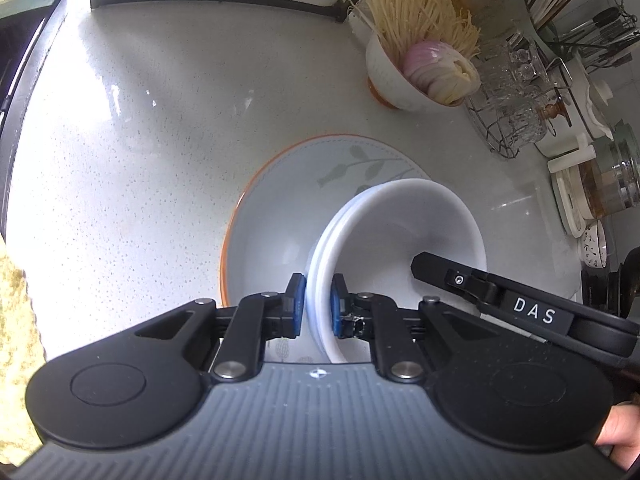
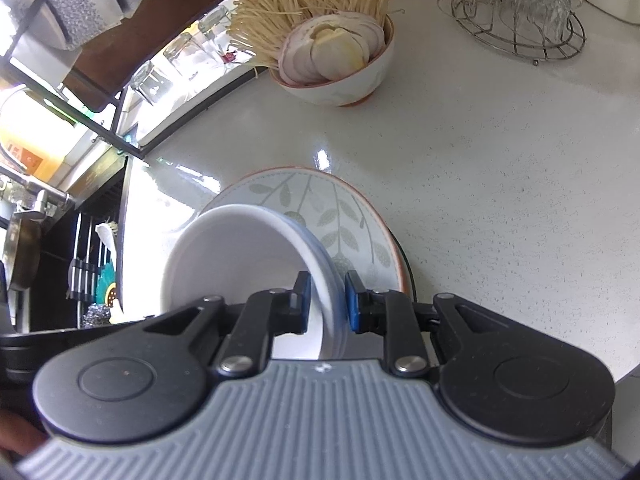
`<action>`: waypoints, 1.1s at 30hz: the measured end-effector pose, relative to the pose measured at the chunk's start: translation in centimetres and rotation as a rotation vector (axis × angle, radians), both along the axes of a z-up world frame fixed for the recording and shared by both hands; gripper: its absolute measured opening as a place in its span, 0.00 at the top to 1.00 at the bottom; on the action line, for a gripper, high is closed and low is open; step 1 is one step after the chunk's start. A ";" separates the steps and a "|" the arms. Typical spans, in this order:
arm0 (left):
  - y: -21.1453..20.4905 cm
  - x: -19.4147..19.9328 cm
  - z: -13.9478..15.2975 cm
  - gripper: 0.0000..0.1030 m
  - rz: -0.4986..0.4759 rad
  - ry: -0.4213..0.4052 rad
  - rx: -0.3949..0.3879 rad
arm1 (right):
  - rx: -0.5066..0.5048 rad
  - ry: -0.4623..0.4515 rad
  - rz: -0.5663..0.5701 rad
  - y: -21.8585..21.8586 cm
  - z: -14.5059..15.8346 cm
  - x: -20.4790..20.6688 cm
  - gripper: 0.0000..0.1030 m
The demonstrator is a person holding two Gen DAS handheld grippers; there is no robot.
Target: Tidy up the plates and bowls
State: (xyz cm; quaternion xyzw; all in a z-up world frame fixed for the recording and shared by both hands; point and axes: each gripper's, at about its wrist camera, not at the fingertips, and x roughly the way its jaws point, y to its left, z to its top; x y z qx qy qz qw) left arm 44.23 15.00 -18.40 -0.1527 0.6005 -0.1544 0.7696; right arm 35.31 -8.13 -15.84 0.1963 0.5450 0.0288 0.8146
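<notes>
Speckled white tabletop (image 1: pixel 160 128) carries a leaf-patterned plate (image 1: pixel 280 184) at frame centre. Both claws, left claw (image 1: pixel 318 300) and right claw (image 2: pixel 327 300), pinch opposite rims of stacked white bowls (image 1: pixel 400 220), tilted over the plate. Placement step appears underway; next: level, lower, release.

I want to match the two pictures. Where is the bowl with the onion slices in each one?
Left wrist view: bowl of onion slices, upper right, beyond the leaf plate.
Right wrist view: upper middle, beyond the same plate.
Shared landmark: wire glass rack beside it.
</notes>
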 end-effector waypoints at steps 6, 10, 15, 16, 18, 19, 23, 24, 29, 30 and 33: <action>0.1 -0.1 0.3 0.71 0.026 0.006 -0.006 | 0.016 -0.007 0.003 -0.2 0.4 0.2 0.78; 0.0 -0.4 1.2 0.61 0.035 -0.028 0.003 | 0.022 -0.031 0.011 -0.7 1.0 0.3 0.68; 0.1 -1.0 3.0 0.61 0.046 -0.079 0.013 | 0.021 -0.083 0.022 -1.7 2.4 -0.2 0.68; 0.1 -1.1 3.4 0.61 0.049 -0.084 0.015 | 0.019 -0.095 0.028 -1.9 2.8 -0.4 0.68; 0.1 -1.6 4.2 0.61 0.060 -0.097 0.009 | 0.017 -0.119 0.036 -2.1 3.6 -0.9 0.68; 0.0 -2.0 4.8 0.61 0.067 -0.110 0.014 | 0.018 -0.131 0.040 -2.2 4.0 -1.2 0.68; -0.4 -3.8 7.1 0.61 0.087 -0.162 0.018 | 0.018 -0.178 0.069 -2.6 5.9 -2.4 0.68; -0.6 -4.3 7.8 0.60 0.085 -0.179 0.031 | 0.016 -0.192 0.079 -2.7 6.4 -2.7 0.68; -1.8 -6.7 11.1 0.60 0.088 -0.268 0.057 | 0.015 -0.254 0.107 -3.5 8.8 -4.4 0.68; -2.1 -7.2 11.8 0.60 0.087 -0.289 0.065 | 0.014 -0.268 0.108 -3.7 9.3 -4.8 0.68; -3.0 -9.2 13.8 0.60 0.091 -0.354 0.077 | 0.013 -0.311 0.111 -4.5 10.9 -5.9 0.68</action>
